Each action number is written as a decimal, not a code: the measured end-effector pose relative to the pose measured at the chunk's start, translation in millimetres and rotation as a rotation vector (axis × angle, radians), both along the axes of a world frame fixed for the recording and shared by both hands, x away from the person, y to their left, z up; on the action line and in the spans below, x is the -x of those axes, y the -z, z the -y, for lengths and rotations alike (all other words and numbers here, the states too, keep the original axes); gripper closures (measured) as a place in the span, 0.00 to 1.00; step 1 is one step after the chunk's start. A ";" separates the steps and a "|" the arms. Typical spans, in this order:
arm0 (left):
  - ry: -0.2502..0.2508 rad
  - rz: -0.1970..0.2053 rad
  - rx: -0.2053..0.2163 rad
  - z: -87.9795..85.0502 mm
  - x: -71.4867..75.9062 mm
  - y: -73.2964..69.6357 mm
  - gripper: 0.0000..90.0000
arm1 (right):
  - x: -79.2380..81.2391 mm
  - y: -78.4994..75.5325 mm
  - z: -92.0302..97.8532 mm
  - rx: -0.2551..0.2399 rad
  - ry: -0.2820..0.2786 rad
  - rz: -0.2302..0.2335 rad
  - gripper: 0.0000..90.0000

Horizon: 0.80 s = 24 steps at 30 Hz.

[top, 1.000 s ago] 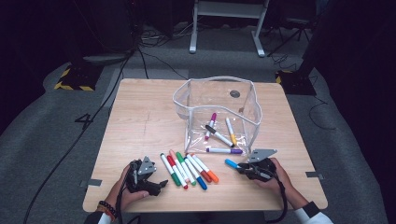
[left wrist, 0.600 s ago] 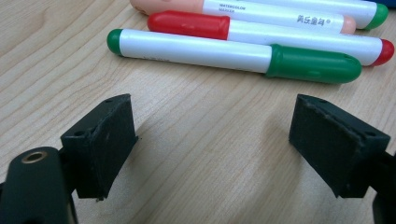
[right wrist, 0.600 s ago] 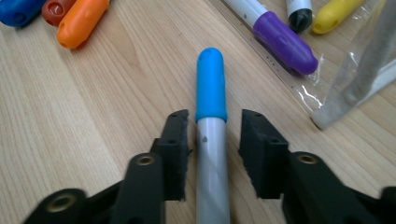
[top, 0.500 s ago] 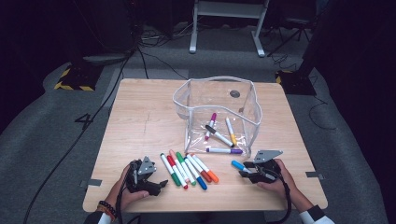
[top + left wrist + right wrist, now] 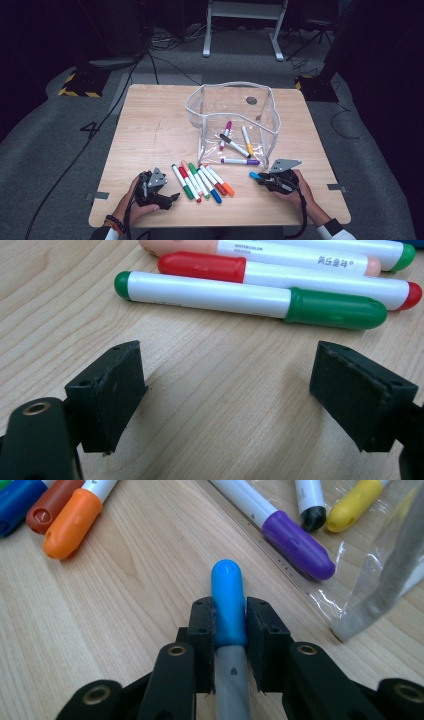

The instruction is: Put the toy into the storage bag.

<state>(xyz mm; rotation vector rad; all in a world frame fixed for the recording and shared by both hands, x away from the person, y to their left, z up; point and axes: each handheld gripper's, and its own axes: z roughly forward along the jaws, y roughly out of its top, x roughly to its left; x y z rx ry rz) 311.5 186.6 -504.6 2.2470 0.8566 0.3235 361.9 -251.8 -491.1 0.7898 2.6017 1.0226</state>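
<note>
Starting from the high view: find the blue marker [image 5: 254,175] at the near right of the surface [image 5: 150,130], caught in the right gripper [image 5: 260,178] just short of the clear pouch [image 5: 200,107]; judging by that, lift clear first, carry up over the pouch's rim, then tip the cap down and let go low among the markers already inside. Keep the left gripper [image 5: 167,197] parked beside the row of markers [image 5: 202,181], or bring it over to steady the floppy rim. Hard to read here the pouch's front wall, nearly invisible. Turning to the left gripper view: jaws wide apart over bare wood, gripping nothing, with a green marker [image 5: 250,300] and a red marker [image 5: 280,277] just beyond; cut off at the top edge, the rest of the row. Turning to the right gripper view: jaws just closed in, now pinching the blue marker at the cap's base; hold firm against slipping, and steer past the purple marker [image 5: 295,542] lying inside. Hidden below the jaws, most of the barrel; blurred at the right, the pouch's edge.
</note>
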 end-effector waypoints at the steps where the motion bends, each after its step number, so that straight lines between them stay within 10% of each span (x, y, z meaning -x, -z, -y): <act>1: 0.000 0.000 0.000 0.0 0.0 0.0 0.16 | 1.8 -1.3 5.5 -0.011 0.001 -0.006 0.83; 15: -0.001 0.000 0.000 0.0 0.1 0.0 0.16 | 15.4 -38.6 55.5 -0.161 0.054 0.064 0.83; 24: 0.001 0.002 -0.002 -0.1 0.0 -0.1 0.16 | 9.2 -104.3 78.3 -0.218 0.081 0.210 0.83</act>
